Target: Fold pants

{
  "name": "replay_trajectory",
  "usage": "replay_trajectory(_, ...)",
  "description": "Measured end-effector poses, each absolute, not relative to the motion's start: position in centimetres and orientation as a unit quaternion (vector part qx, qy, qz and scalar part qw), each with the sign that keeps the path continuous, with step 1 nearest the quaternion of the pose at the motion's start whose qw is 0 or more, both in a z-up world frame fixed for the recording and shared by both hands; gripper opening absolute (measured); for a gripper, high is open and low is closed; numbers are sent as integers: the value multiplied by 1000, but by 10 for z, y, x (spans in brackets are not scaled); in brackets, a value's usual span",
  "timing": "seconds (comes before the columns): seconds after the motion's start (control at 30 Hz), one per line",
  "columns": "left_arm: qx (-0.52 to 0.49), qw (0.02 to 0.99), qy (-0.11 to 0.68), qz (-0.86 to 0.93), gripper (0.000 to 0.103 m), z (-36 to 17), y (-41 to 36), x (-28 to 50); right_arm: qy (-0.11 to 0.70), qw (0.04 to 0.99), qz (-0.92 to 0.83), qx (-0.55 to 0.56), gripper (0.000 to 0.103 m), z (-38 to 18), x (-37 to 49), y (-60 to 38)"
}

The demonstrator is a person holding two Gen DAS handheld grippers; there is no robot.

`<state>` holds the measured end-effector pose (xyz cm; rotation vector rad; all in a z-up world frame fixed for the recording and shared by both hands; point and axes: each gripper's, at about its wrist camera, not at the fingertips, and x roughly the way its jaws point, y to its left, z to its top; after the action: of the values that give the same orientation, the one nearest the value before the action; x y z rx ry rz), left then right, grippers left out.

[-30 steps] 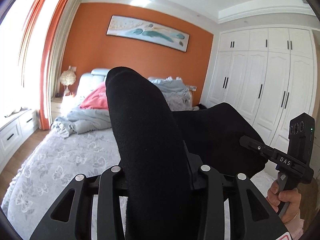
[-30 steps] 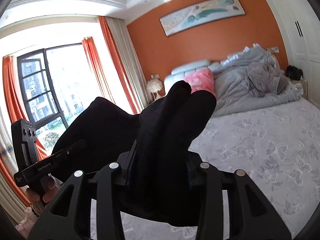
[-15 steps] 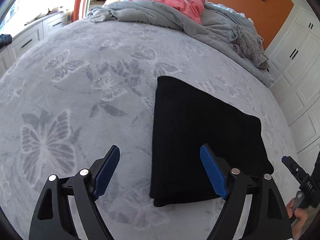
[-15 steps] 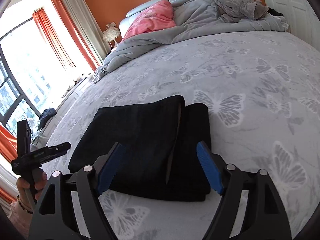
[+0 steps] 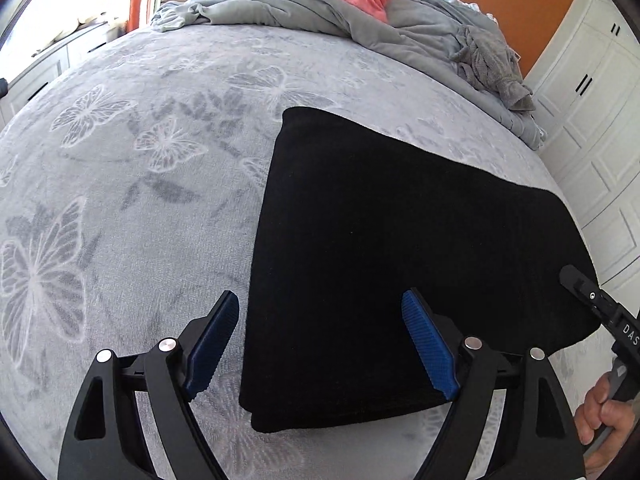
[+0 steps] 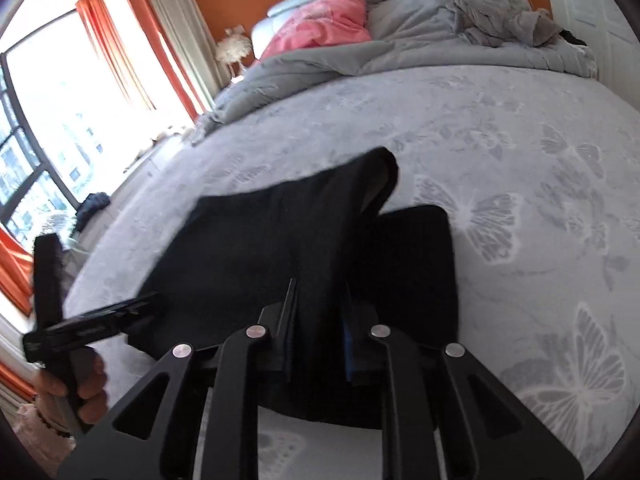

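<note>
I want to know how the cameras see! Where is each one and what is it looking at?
Left wrist: sits on the left tongs, open, looking down at the black pants on the bed; the right tool's handle and the hand holding it show at the right edge.
Right wrist: sits on the right tongs, shut on a fold of the pants, facing the pillow and window; the left hand shows.
Shared: pants, bed, pink pillow.
</note>
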<state>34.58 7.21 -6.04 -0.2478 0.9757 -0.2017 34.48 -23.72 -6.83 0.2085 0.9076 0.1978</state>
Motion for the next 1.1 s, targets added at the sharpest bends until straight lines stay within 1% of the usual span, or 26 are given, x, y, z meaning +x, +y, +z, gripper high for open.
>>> replay_trajectory(0.03,-117,871,466,-98,87,-62,71,345,432,887,104,124,27,-78,344,-245)
replay_trajectory(0.07,-116,871,468,-97,87,-65,69,345,422,887,111,153,28,-74,340,-252)
replay_trajectory(0.1,-118,869,472,-95,87,-68,68,346,419,886,101,169,31,-66,335,-258)
replay_trajectory(0.17,-132,865,476,-93,87,-71,69,344,402,895,92,172,39,-51,326,-265)
replay_trajectory(0.2,-141,863,476,-95,87,-72,72,343,400,893,104,175,47,-49,325,-266)
replay_trajectory(0.23,-149,861,476,-100,87,-72,74,343,409,886,116,187,50,-53,326,-267)
replay_trajectory(0.3,-164,855,481,-104,87,-76,79,343,435,863,143,212,50,-68,337,-262)
replay_trajectory(0.37,-184,852,479,-107,87,-79,83,343,438,864,143,202,51,-78,341,-250)
replay_trajectory(0.4,-188,852,477,-106,87,-79,83,343,429,875,136,176,41,-75,341,-241)
replay_trajectory(0.43,-188,853,475,-106,87,-79,82,342,427,879,138,163,19,-70,342,-235)
replay_trajectory(0.5,-181,854,476,-106,87,-77,78,342,400,892,147,154,16,-47,335,-235)
replay_trajectory(0.57,-175,856,474,-113,87,-73,74,342,377,905,140,138,16,-32,325,-242)
replay_trajectory(0.63,-171,856,472,-122,87,-69,71,342,398,902,111,127,18,-51,325,-253)
replay_trajectory(0.67,-174,855,470,-132,88,-69,70,342,424,892,96,121,22,-69,330,-256)
replay_trajectory(0.7,-175,853,473,-137,92,-71,68,344,416,892,104,143,27,-77,328,-262)
replay_trajectory(0.77,-176,845,487,-133,93,-82,63,349,400,894,102,174,32,-67,320,-272)
replay_trajectory(0.8,-175,847,485,-128,93,-85,62,350,391,900,84,172,41,-60,317,-274)
replay_trajectory(0.83,-174,854,474,-125,93,-85,61,348,388,904,69,166,70,-56,315,-276)
replay_trajectory(0.87,-171,857,470,-126,93,-84,60,348,393,902,72,163,83,-56,314,-277)
replay_trajectory(0.9,-170,857,470,-125,93,-85,60,348,405,895,85,168,92,-62,316,-279)
replay_trajectory(0.93,-173,858,467,-126,93,-86,60,348,426,882,96,178,91,-74,320,-278)
replay_trajectory(0.97,-179,858,463,-130,93,-86,61,349,444,869,106,190,87,-87,324,-277)
replay_trajectory(1.0,-184,859,459,-136,90,-87,62,350,446,859,130,216,63,-97,326,-276)
replay_trajectory(1.03,-189,860,452,-145,76,-87,62,351,436,862,126,228,56,-95,324,-277)
replay_trajectory(1.07,-196,854,452,-168,59,-88,60,352,434,861,130,229,48,-88,324,-275)
replay_trajectory(1.1,-202,850,457,-169,47,-87,61,353,427,864,136,229,38,-76,322,-274)
